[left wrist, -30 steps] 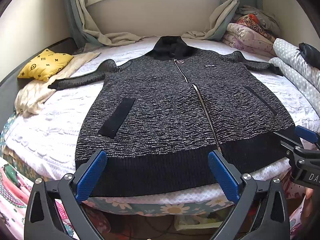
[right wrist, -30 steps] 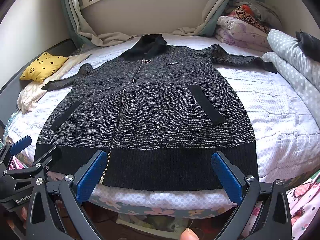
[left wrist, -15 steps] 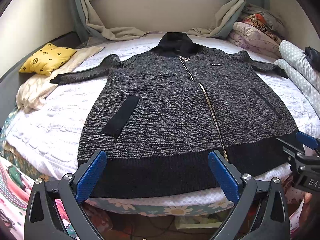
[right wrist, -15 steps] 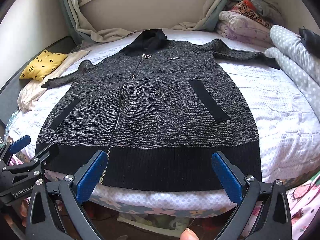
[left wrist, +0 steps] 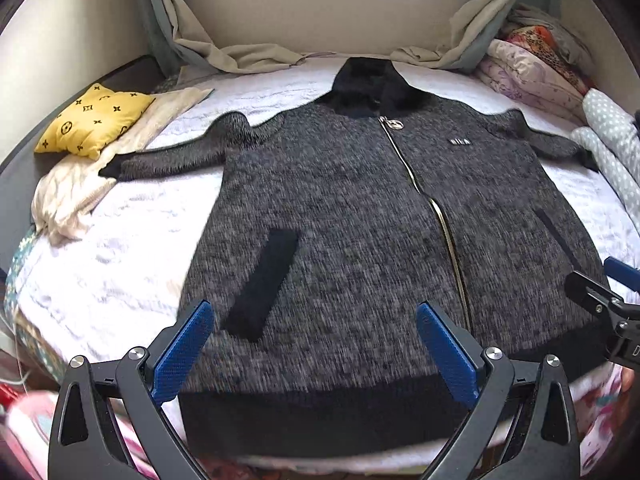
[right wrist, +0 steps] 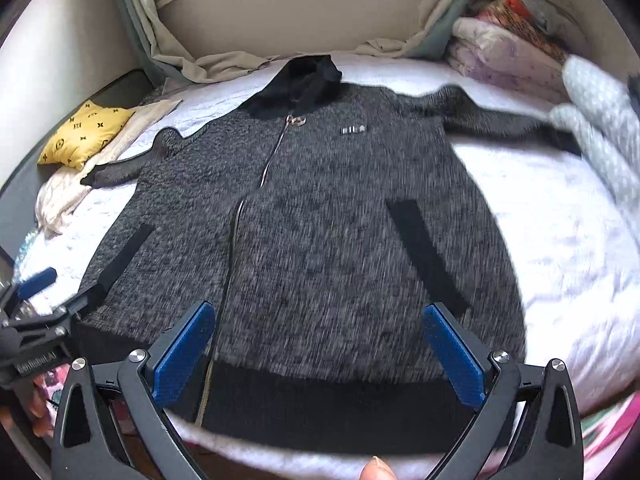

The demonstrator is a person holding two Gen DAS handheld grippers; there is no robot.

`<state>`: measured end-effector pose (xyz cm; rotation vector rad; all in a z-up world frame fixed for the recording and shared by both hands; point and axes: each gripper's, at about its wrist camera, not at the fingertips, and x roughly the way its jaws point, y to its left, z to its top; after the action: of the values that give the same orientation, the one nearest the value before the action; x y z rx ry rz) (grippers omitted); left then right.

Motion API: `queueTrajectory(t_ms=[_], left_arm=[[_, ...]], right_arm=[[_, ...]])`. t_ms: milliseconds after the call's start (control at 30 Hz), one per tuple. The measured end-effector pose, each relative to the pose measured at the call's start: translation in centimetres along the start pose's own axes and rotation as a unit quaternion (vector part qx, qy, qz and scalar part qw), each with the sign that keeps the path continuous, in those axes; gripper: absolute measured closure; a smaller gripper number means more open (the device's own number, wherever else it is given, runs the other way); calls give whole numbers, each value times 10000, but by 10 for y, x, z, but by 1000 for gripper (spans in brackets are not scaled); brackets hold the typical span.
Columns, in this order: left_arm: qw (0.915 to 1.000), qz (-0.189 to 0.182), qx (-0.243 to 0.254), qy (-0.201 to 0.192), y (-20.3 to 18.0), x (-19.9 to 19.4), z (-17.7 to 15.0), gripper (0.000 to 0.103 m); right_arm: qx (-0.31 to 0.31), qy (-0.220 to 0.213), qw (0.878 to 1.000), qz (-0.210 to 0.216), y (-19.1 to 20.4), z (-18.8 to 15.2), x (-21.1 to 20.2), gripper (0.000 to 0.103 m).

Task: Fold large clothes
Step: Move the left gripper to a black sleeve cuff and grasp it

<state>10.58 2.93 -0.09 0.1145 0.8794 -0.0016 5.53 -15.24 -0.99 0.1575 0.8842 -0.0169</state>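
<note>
Jacket: I see the dark knit jacket [left wrist: 360, 240] lying flat, front up, on the bed [left wrist: 120, 272], zipped, black hem at the near edge, black collar at the far end, both sleeves spread out to the sides.
Left tool: my left tool [left wrist: 316, 352] has its 2 blue pads spread wide, hovering over the near hem left of the zipper [left wrist: 436, 216], pinching nothing.
Right tool: my right tool [right wrist: 320, 352] is likewise spread wide over the hem right of the zipper, holding nothing.
Surroundings: a yellow pillow [left wrist: 94, 124] sits far left; folded bedding [left wrist: 532, 72] is piled far right.
Blur: both views are smeared.
</note>
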Motion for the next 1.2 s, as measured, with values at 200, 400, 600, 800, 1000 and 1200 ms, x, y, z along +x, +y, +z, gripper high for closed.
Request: queueTrajectory(t_ms=[200, 400, 600, 800, 1000, 1200], left_arm=[[9997, -155, -171, 100, 16, 26, 50, 0], [9992, 19, -303, 278, 41, 69, 105, 0], [9954, 298, -776, 475, 89, 118, 148, 0], [9857, 453, -1429, 764, 155, 160, 172, 0], [9727, 608, -2080, 833, 212, 186, 179, 0], [9489, 513, -2999, 832, 293, 210, 185, 3]], right_arm=[[-278, 13, 9996, -53, -3, 55, 19, 0], [-595, 100, 9976, -325, -5, 111, 64, 0], [-531, 197, 9978, -341, -12, 135, 108, 0], [-404, 607, 9971, -233, -20, 134, 146, 0], [-529, 789, 9937, -590, -20, 136, 179, 0], [-485, 962, 9924, -590, -21, 136, 195, 0]])
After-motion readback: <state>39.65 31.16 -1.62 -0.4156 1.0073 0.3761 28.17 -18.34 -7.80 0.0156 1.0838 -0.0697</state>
